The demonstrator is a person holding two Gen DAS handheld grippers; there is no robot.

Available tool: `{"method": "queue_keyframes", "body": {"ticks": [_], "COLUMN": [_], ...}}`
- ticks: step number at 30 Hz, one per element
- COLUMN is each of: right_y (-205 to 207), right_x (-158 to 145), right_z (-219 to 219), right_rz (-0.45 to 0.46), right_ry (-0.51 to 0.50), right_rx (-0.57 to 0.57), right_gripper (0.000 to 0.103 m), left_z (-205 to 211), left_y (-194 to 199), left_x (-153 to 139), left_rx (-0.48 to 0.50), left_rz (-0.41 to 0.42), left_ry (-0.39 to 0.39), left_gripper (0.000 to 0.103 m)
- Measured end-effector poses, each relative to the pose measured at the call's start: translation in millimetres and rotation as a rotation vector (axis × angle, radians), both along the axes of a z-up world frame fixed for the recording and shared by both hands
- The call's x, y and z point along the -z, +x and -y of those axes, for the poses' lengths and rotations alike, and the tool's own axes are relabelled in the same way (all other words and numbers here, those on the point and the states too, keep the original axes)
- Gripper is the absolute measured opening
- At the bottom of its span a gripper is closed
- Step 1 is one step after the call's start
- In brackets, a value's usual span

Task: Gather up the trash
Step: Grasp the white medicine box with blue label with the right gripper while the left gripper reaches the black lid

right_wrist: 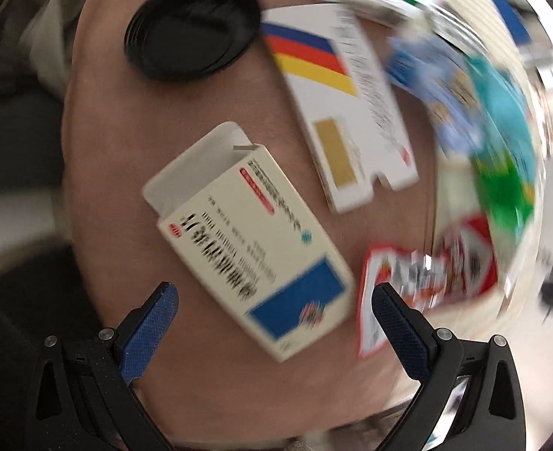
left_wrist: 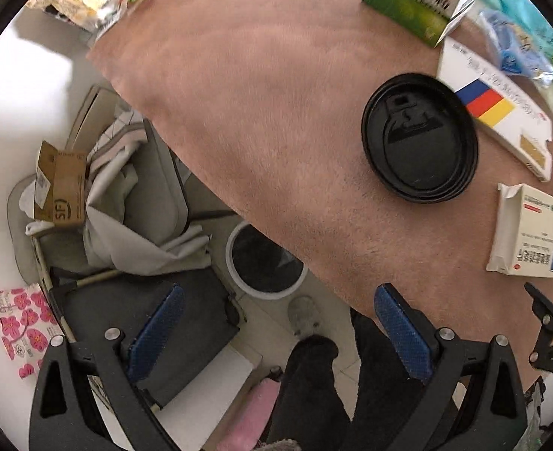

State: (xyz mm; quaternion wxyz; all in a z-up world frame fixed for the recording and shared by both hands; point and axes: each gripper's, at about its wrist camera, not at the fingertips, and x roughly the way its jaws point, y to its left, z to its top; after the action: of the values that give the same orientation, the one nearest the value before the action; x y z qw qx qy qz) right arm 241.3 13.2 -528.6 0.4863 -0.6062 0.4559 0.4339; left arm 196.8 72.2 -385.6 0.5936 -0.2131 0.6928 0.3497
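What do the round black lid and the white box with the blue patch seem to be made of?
The round black lid looks like thin moulded plastic with a dull sheen: stepped rim rings and an embossed centre. The white box with the blue patch looks like matte printed cardboard: a folded tuck flap stands open at one end, showing thin board edges.

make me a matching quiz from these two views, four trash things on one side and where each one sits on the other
Things:
1. black lid
2. box with the blue, red and yellow stripes
3. cream box with a blue patch
4. white bin

Places:
A. on the floor beside the table edge
B. just ahead of the open right claw
C. on the brown tabletop, touching the striped box's corner
D. flat on the table between the lid and the blue wrappers

Pairs: 1-C, 2-D, 3-B, 4-A
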Motion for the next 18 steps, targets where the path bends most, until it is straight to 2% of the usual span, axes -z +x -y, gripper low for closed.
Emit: {"method": "queue_keyframes", "body": {"ticks": [3,6,9,10,14,18], "right_y": [-2,-3,6,14,43,82], "right_x": [17,28,30,24,20,11], "right_z": [-10,-16,-21,-21,-12,18], "right_rz": [-0.025,-0.046,-0.104,-0.142,-0.227,-0.37], "right_ry": [-0.044,-0.057,-0.065,-0.067,-0.042,0.032], "right_rx": [-0.097,-0.124,-0.06,-0.01,0.283,0.716], "right_gripper": [0.103,0.103,0.096,0.09,0.09,0.09], "left_z": [-1,0,3,4,3,1], "left_y": [-4,-3,0,1,4,16], "left_x": [4,3,-1,-2,-5,-11], "left_rx": [-0.019,-0.028,-0.027,-0.027,-0.034,-0.037], "left_rz": [-0.014,-0.02,-0.021,-0.019,-0.003,0.051], "left_ry": [-0.015,-0.021,-0.015,-0.013,-0.019,-0.025], "left_gripper": [0.103,0.103,0.103,0.103,0.103,0.103]}}
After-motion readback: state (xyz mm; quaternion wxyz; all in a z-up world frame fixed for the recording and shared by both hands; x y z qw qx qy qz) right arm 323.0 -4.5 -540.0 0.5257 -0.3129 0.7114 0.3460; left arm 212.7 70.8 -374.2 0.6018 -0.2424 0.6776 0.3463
